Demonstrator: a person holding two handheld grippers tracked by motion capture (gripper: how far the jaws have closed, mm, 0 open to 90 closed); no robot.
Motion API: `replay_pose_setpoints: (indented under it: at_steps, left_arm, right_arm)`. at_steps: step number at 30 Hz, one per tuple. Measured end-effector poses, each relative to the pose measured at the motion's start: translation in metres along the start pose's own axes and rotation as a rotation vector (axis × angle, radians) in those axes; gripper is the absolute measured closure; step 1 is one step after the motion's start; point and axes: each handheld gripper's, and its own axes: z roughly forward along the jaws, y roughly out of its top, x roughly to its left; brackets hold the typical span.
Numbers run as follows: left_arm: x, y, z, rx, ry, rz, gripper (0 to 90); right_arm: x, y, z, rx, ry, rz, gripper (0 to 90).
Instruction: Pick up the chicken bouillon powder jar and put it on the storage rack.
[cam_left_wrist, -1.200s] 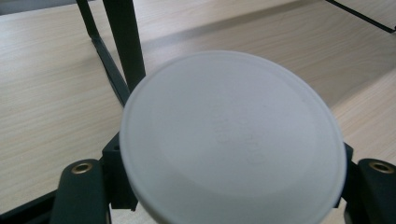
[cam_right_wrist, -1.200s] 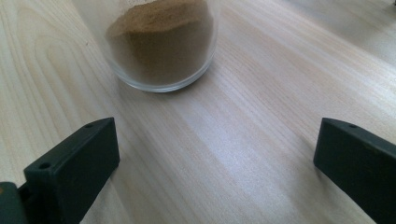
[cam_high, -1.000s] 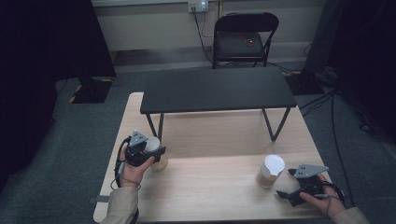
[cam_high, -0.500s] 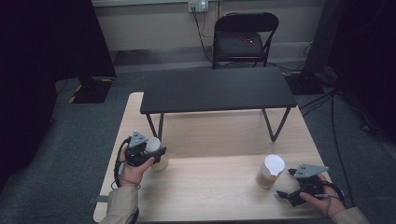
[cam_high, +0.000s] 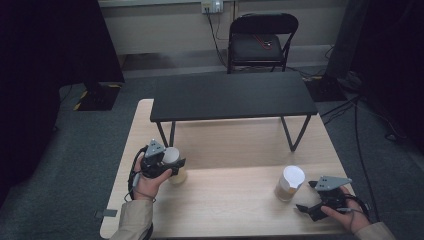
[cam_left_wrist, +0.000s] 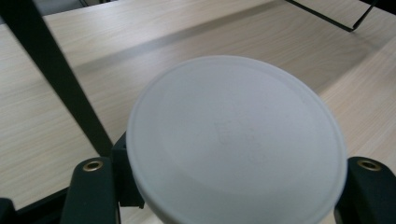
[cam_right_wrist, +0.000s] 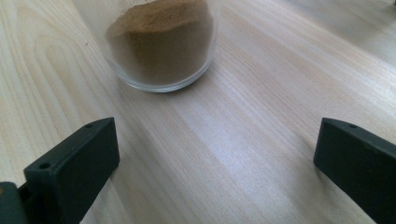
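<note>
A lidded cup (cam_high: 176, 165) stands at the left of the wooden table (cam_high: 230, 215), and my left gripper (cam_high: 167, 167) is shut on it. In the left gripper view its white lid (cam_left_wrist: 236, 140) spans the gap between the two jaws of the left gripper (cam_left_wrist: 231, 165). I cannot tell whether this cup rests on the table. At the right a second cup (cam_high: 289, 183) with a white lid holds brown powder (cam_right_wrist: 161, 42). My right gripper (cam_high: 306, 196) sits just right of it near the front edge. In its own view the right gripper (cam_right_wrist: 217, 135) is open, and the cup stands ahead of its jaws.
A low black bench (cam_high: 232, 95) stands across the far half of the table, its legs (cam_high: 295, 132) coming down onto the wood. Behind the table is a black folding chair (cam_high: 262, 42). Cables (cam_high: 360, 135) run over the floor at the right.
The left hand with its cup has shifted very slightly to the right. The right hand and the powder cup have kept still.
</note>
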Motion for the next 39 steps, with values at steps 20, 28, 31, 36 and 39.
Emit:
replay_pose_setpoints:
  at_steps: [20, 28, 31, 36, 39]
  left_arm:
    - [-0.026, 0.035, 0.03, 0.027, -0.104, 0.086, 33.7]
    - [-0.035, 0.046, 0.04, 0.036, -0.134, 0.105, 33.7]
    - [-0.038, 0.05, 0.044, 0.036, -0.143, 0.113, 33.7]
    - [-0.044, 0.058, 0.051, 0.035, -0.155, 0.127, 33.7]
    - [-0.046, 0.06, 0.052, 0.036, -0.16, 0.128, 33.7]
  right_arm:
    - [0.0, 0.0, 0.0, 0.0, 0.0, 0.0, 0.0]
    - [0.0, 0.0, 0.0, 0.0, 0.0, 0.0, 0.0]
    - [0.0, 0.0, 0.0, 0.0, 0.0, 0.0, 0.0]
    - [0.0, 0.0, 0.0, 0.0, 0.0, 0.0, 0.0]
    - [0.0, 0.0, 0.0, 0.0, 0.0, 0.0, 0.0]
